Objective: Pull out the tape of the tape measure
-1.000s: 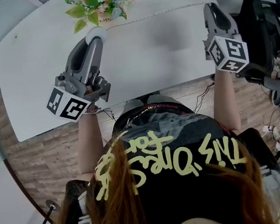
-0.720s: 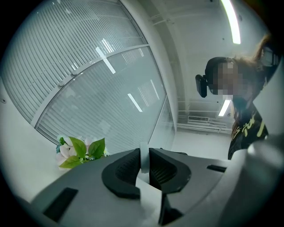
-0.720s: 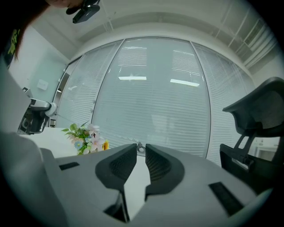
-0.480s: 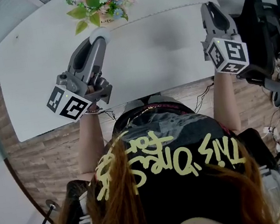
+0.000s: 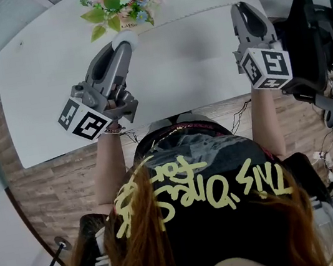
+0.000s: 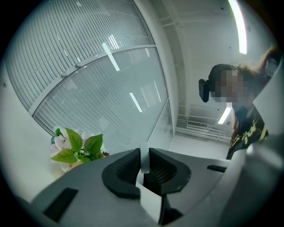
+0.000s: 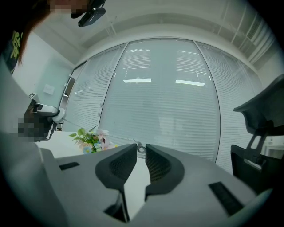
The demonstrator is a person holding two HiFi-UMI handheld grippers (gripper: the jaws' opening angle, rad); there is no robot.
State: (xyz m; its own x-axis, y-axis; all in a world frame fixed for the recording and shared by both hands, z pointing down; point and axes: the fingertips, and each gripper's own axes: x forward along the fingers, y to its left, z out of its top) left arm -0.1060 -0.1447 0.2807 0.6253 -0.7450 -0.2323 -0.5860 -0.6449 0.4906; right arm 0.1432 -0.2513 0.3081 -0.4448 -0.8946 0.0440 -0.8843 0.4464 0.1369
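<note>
Mostly, the tape measure's case (image 5: pixel 125 39) is hidden. The head view shows only a round white patch past the tips of the left tool (image 5: pixel 119 48). In the left gripper view the case (image 6: pixel 143 165) is just a narrow white edge wedged between the dark pads. The tape (image 5: pixel 185 17) is hard to follow, a thin pale line against the white table (image 5: pixel 45 86). It runs from the case, just in front of the flowers (image 5: pixel 119 1), across to the right tool (image 5: pixel 246 10). Whether it touches the table cannot be told. Its end (image 7: pixel 140 149) is a tiny metal loop at the jaw tips in the right gripper view, too small to make out further. The person's head and hair fill the lower half of the head view, covering the near table edge, and a black chair (image 5: pixel 313 29) is cut off at the right border.

The left tool's jaws are clamped on the case, which fills the slim gap between them. The right tool's jaws stand almost together — pinched on the tape's end, with the two tools well apart and the tape drawn out between them.
</note>
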